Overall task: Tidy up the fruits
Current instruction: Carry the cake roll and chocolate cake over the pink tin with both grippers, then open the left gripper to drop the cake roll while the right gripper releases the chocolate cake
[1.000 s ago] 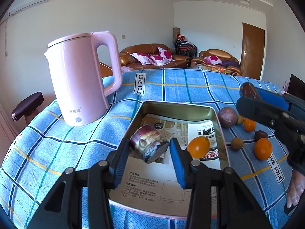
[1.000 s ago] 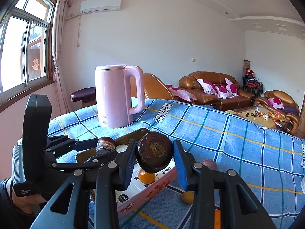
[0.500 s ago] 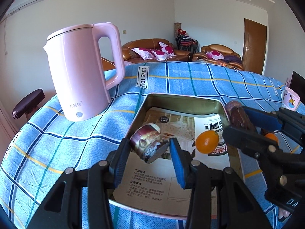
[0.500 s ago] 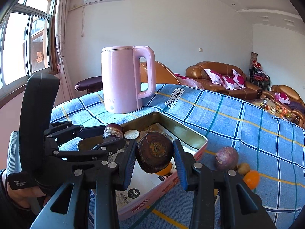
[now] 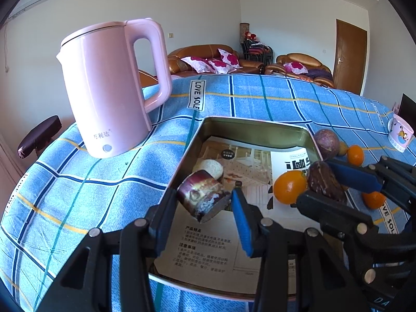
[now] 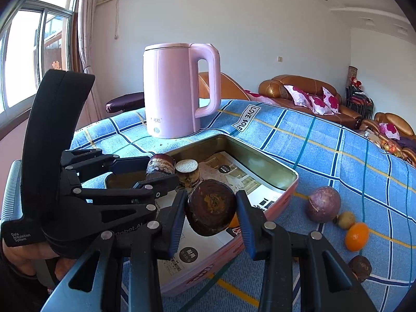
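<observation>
You see a pink kettle (image 5: 109,88) standing upright on the blue plaid tablecloth (image 5: 260,96), a cartoon mug (image 5: 400,132) far right, brown sofas (image 6: 299,91) behind.

a tabletop under a blue plaid cloth (image 6: 325,140) bears a tall pink plastic kettle (image 6: 174,91), an open paper-lined rectangular metal tin (image 6: 262,162), loose round fruits (image 6: 323,204) and a white printed mug (image 5: 400,134).

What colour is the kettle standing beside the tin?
Pale pink kettle, handle included; clearest in the right wrist view.
</observation>
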The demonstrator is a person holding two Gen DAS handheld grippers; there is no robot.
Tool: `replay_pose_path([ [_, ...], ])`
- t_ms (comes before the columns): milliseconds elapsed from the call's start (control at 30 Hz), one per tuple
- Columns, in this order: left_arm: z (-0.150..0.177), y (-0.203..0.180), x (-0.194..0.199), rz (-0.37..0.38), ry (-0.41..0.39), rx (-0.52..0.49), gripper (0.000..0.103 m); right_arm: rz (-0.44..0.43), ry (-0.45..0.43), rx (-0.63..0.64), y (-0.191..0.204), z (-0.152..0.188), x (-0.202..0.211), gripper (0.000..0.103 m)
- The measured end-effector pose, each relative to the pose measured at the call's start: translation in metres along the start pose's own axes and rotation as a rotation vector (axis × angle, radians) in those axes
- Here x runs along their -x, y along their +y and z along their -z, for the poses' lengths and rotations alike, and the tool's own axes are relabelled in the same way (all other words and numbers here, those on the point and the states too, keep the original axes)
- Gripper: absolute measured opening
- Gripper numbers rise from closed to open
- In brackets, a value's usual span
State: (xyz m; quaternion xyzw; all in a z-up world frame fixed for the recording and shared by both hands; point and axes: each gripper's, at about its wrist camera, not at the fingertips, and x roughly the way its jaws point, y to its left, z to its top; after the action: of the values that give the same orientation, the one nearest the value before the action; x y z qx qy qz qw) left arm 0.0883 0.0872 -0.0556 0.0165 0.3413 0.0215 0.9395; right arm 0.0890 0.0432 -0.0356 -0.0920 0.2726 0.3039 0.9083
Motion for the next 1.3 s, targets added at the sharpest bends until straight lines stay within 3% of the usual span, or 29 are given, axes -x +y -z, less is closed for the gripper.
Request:
replay_pose_path([
  [1067, 0.002, 0.002, -0.011, -0.006, 0.063, 0.02, 0.047, 0.021, 0.078, -0.007, -0.001, 0.0, -0.015, 0.042],
  [1167, 0.002, 0.005, -0.009, 0.008, 0.055, 0.037, 0.053, 0.02, 0.071, -0.017, -0.003, 0.0, -0.014, 0.049],
  [1267, 0.003, 0.008, -0.007, -0.007, 0.049, 0.06, 0.067, 0.032, 0.055, -0.026, -0.004, 0.0, -0.011, 0.055],
  [1300, 0.003, 0.01, -0.006, -0.015, 0.044, 0.067, 0.072, 0.053, 0.052, -0.032, -0.005, 0.001, -0.01, 0.061],
])
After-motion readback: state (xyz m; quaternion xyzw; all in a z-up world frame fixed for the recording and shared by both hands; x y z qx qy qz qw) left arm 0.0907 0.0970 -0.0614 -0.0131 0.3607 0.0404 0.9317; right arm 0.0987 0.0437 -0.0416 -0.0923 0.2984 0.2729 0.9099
